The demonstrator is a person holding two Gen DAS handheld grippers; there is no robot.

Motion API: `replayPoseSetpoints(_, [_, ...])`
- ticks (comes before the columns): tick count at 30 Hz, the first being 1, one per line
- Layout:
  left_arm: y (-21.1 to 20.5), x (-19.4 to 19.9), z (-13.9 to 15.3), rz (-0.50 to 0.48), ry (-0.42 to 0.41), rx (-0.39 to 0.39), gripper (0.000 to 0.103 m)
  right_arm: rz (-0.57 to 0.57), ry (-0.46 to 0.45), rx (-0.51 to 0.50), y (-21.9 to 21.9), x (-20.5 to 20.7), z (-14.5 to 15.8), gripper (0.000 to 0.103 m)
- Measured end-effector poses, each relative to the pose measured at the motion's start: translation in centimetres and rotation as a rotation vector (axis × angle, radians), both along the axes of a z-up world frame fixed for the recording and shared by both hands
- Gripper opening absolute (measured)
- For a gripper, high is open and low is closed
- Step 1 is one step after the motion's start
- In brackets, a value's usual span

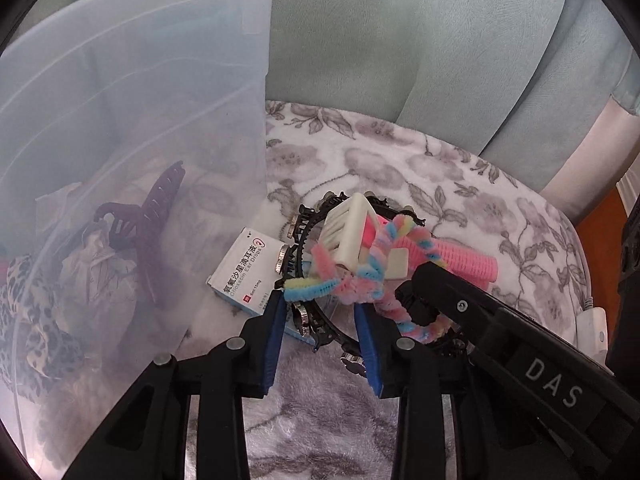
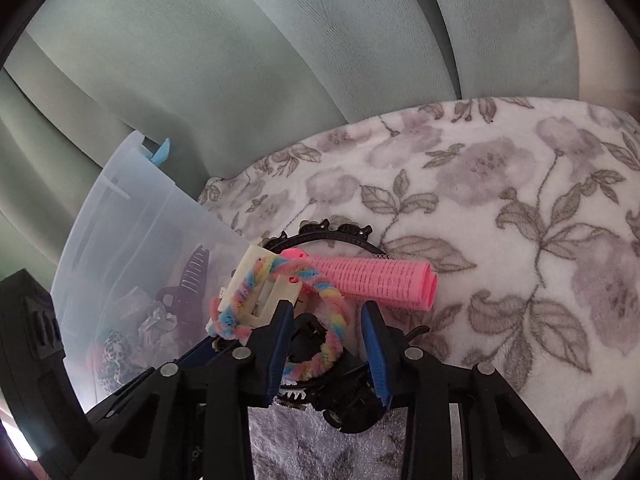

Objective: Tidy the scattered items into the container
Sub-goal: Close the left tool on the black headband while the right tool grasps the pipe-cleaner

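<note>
I've got the heap of loose items dead ahead on the floral blanket [image 2: 500, 208], just right of the translucent container [image 1: 132, 120]. Topmost is a twisted pipe-cleaner loop [image 1: 352, 284] in pink, blue and yellow, fuzzy, draped over a cream slotted clip [image 1: 348, 228]. Under them lies a black toothed headband [image 2: 340, 234] with small metal studs, and a pink hair roller [image 2: 380, 280] rests across it, pointing right. A white medicine box [image 1: 246, 272] labelled ear drops sits at the container's foot, touching the headband's left side.

My left hand-held gripper [image 1: 322, 322] stands with its blue pads apart, straddling the near end of the fuzzy loop, nothing pinched. The right hand-held gripper [image 2: 326, 344] is likewise spread wide, pads either side of the loop, and something dark and toothed sits low between its jaws; I can't tell what it is. In the left view its black arm cuts in from the right, crowding the roller's near side.

Inside the container I see a dark purple claw clip [image 1: 148, 216], a leopard-print fabric piece [image 1: 32, 320] and crumpled pale material [image 1: 96, 264]. Its wall rises tall just left of the heap. Green cushions [image 2: 240, 60] close the far side. To the right, the blanket runs open and wide.
</note>
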State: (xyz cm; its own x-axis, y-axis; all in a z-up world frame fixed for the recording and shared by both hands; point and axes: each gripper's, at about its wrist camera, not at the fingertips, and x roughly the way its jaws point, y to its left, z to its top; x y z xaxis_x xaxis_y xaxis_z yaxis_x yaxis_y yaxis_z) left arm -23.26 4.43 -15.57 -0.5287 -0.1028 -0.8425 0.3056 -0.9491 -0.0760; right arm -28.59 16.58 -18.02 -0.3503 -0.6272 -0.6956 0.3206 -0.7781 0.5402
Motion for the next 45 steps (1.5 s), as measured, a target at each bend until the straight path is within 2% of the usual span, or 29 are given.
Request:
replayPoseSetpoints(4, [0.0,0.0,-0.1,-0.005,0.006,-0.004,0.035,0.001,-0.006,-0.021,-0.3,-0.1,-0.3,0.015])
replayPoseSetpoints(7, [0.0,0.3,-0.1,0.005,0.001,0.015,0.036,-0.015,0.005,-0.013,-0.1,0.1,-0.2,0.010])
replayPoseSetpoints(11, [0.4,0.9,0.0,-0.004,-0.017,0.012,0.037,-0.063,0.020,-0.027,1.2,0.7,0.2,0.009])
replayPoseSetpoints(13, [0.6,1.1,-0.1,-0.011,-0.031,0.024,0.042,-0.084,0.027,-0.041,1.9,1.0,0.5,0.009])
replayPoseSetpoints(17, [-0.1,1.5,-0.3,0.024,-0.063,0.094,0.043,-0.131,0.057,-0.060,3.3,1.9,1.3,0.009])
replayPoseSetpoints(22, [-0.3,1.2,-0.9,0.039,-0.079,0.117,0.043,-0.192,0.069,-0.094,5.4,3.0,2.0,0.009])
replayPoseSetpoints(24, [-0.5,1.0,-1.3,0.049,-0.083,0.136,0.042,-0.208,0.067,-0.105,6.2,3.5,2.0,0.009])
replayPoseSetpoints(27, [-0.8,0.9,-1.9,0.071,-0.088,0.188,0.033,-0.227,0.060,-0.117,7.2,4.3,1.8,0.009])
replayPoseSetpoints(33, [-0.4,1.8,-0.9,0.068,-0.063,0.164,0.026,-0.255,0.038,-0.145,8.4,5.2,1.2,0.009])
replayPoseSetpoints(40, [1.2,3.0,1.7,-0.005,0.007,0.115,0.018,-0.271,0.056,-0.157,9.2,6.7,2.4,0.008])
replayPoseSetpoints(45, [2.4,4.2,3.4,-0.060,0.046,0.057,0.016,-0.310,0.062,-0.165,10.6,8.5,3.5,0.009])
